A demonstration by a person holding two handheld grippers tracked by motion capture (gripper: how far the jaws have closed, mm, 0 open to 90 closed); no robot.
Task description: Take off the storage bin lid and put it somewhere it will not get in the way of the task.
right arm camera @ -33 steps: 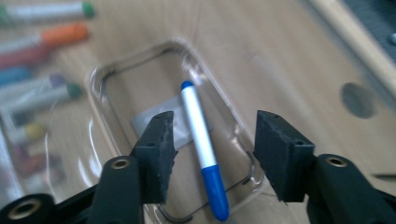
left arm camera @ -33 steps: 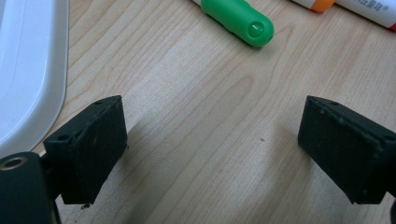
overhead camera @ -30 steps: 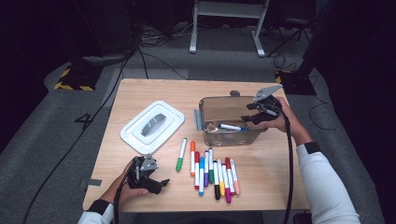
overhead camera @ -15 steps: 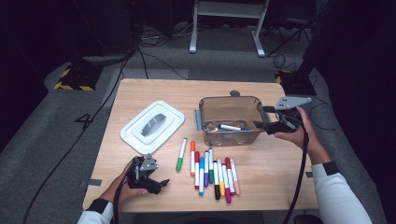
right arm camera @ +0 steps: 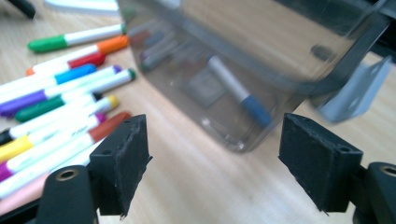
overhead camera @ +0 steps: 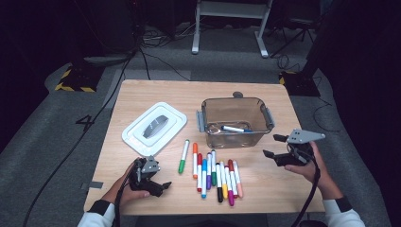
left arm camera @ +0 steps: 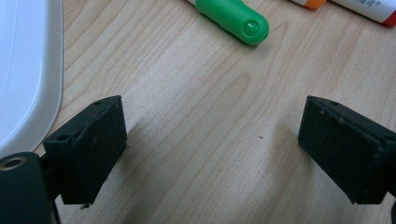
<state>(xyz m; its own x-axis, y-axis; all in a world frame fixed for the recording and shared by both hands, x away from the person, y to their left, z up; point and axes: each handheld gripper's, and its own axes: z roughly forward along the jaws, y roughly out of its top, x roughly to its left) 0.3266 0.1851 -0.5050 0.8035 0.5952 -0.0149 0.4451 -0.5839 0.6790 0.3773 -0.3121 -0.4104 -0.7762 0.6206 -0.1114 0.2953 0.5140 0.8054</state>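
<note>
A clear plastic box stands right of the table's middle with one blue-capped marker lying in it. Several coloured markers lie in a row in front of it, and a green marker lies apart at their left. My right gripper hovers just right of the box's front corner; its jaws have just been opening and stand open with nothing between them. In the right gripper view the box and its marker lie ahead. My left gripper rests open near the front left edge, over bare wood.
A white lid lies left of the box, and its edge shows beside the left jaw. The green marker's cap lies just beyond the left gripper. Cables and stand legs are on the floor behind the table.
My right gripper has come away from over the box, moved right and toward the table's front, and sunk lower, with its jaws wider. The left gripper has kept still.
</note>
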